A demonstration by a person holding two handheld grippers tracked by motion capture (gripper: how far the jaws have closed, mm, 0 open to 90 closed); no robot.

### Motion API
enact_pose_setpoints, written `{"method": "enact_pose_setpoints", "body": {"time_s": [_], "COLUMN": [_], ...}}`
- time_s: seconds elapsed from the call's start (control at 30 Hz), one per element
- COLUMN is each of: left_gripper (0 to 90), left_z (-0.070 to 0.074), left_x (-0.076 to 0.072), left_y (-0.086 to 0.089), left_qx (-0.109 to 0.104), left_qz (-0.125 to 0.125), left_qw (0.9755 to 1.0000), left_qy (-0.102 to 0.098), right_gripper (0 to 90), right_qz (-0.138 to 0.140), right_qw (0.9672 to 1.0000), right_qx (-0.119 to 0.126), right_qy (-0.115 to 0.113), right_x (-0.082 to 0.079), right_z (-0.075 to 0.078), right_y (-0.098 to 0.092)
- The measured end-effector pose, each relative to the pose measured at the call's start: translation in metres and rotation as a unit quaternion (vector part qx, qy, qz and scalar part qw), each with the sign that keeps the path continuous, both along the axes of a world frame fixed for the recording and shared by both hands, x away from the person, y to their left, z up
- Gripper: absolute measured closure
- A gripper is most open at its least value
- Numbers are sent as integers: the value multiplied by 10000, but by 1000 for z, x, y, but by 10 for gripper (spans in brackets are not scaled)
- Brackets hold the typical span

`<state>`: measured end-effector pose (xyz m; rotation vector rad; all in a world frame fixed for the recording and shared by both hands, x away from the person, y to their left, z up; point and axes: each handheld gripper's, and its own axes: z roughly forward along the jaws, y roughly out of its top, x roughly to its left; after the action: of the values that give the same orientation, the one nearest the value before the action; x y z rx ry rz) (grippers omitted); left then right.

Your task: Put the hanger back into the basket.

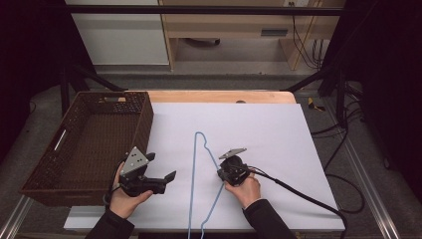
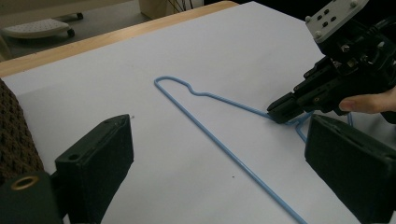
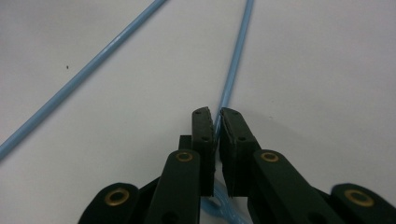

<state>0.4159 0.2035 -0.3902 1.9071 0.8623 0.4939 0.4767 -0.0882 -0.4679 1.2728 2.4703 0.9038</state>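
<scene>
A thin blue wire hanger (image 1: 192,199) lies flat on the white sheet (image 1: 268,129), its hook end toward the far side. My right gripper (image 1: 221,173) is shut on the hanger's right-hand wire, low against the sheet; in the right gripper view (image 3: 215,119) the blue wire (image 3: 233,60) runs out from between the closed jaws. My left gripper (image 1: 161,167) is held just left of the hanger, open wide with nothing between its jaws. In the left gripper view (image 2: 219,172) the hanger (image 2: 224,149) lies ahead, with the right gripper (image 2: 285,109) pinching its wire.
A dark brown woven basket (image 1: 142,124) stands at the left, partly over the table's edge, with nothing in it. A black cable (image 1: 298,194) trails from the right gripper off to the right. The wooden table edge (image 1: 214,95) shows beyond the sheet.
</scene>
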Motion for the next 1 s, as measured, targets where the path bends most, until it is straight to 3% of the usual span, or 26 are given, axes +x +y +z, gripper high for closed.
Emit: {"method": "enact_pose_setpoints", "body": {"time_s": [0.23, 0.67, 1.0], "left_gripper": [77, 77, 77], "left_z": [-1, -1, -1], "left_x": [0, 0, 0], "left_y": [-1, -1, -2], "left_qx": [17, 17, 32], "left_qz": [-11, -20, -24], "left_qw": [10000, 10000, 10000], "left_qy": [15, 9, 15], "right_gripper": [861, 867, 831], "right_qz": [-102, -37, 14], "right_qw": [9999, 10000, 9994], "right_qx": [39, 35, -37], "right_qy": [27, -80, -331], "right_x": [0, 4, 2], "right_z": [0, 0, -4], "right_y": [1, 0, 1]}}
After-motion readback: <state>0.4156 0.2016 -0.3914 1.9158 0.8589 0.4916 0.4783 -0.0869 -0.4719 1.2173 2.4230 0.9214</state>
